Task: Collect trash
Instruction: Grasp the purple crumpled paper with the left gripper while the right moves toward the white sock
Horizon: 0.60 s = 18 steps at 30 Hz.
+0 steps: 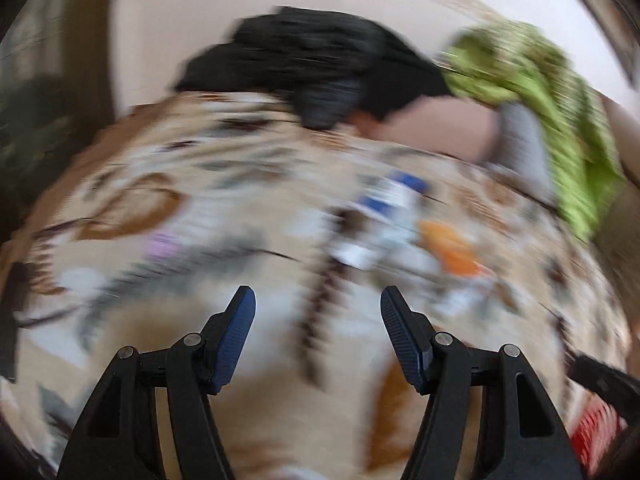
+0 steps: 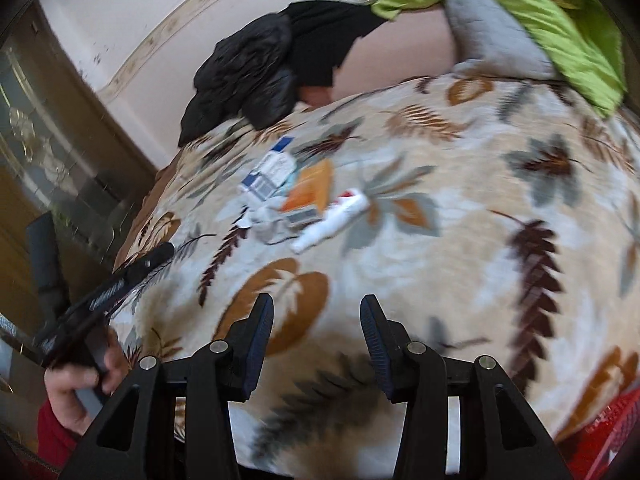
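Note:
A small heap of trash lies on the leaf-patterned blanket [image 2: 460,208]: a blue-and-white carton [image 2: 268,174], an orange packet [image 2: 312,190], a white tube with red print [image 2: 332,220] and crumpled white paper [image 2: 260,220]. My right gripper [image 2: 317,308] hovers over the blanket short of the heap, open, nothing between its fingers. The left wrist view is badly blurred. There the carton [image 1: 392,200] and orange packet [image 1: 452,248] lie ahead and to the right of my open, empty left gripper [image 1: 317,304]. The left gripper [image 2: 160,256] also shows at the bed's left edge, held by a hand [image 2: 76,388].
A black garment [image 2: 248,80], a grey pillow [image 2: 492,40] and a green cloth [image 2: 520,4] lie at the far end of the bed. A red basket [image 2: 612,432] sits at the lower right. A glass-fronted wooden cabinet [image 2: 40,140] stands left. A blurred lilac scrap [image 1: 162,246] lies on the blanket.

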Each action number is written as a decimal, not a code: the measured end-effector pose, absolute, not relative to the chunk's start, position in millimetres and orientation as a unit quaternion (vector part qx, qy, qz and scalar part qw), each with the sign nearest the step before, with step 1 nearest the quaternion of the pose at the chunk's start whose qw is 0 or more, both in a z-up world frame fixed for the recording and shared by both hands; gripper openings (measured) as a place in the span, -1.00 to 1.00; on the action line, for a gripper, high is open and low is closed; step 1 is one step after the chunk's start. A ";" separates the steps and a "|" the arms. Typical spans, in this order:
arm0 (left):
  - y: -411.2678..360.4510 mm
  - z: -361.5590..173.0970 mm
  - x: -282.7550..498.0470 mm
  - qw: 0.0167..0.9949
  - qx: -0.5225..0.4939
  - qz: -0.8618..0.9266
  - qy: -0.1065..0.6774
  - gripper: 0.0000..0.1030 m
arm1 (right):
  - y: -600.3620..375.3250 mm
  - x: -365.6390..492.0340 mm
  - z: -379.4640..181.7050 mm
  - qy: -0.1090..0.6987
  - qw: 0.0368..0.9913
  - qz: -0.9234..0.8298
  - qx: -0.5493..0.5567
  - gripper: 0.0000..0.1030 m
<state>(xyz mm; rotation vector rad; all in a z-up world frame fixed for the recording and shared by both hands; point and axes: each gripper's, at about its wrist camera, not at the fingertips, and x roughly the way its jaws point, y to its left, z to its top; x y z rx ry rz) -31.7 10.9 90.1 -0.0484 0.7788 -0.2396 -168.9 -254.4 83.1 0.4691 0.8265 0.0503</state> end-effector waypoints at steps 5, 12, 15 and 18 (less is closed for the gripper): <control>60.7 75.4 15.5 0.925 -0.050 -0.016 0.378 0.24 | -227.2 -148.8 76.4 0.405 0.888 0.046 0.213 -0.05; 89.1 43.0 66.7 0.908 -0.073 0.040 0.411 0.01 | -219.0 -135.2 63.6 0.422 0.884 0.049 0.196 -0.05; 90.4 27.5 79.4 0.900 -0.073 0.046 0.427 -0.02 | -219.1 -128.6 61.5 0.424 0.882 0.048 0.199 -0.05; 89.2 19.4 86.4 0.896 -0.070 0.040 0.437 -0.18 | -216.4 -121.8 61.3 0.423 0.883 0.050 0.198 -0.05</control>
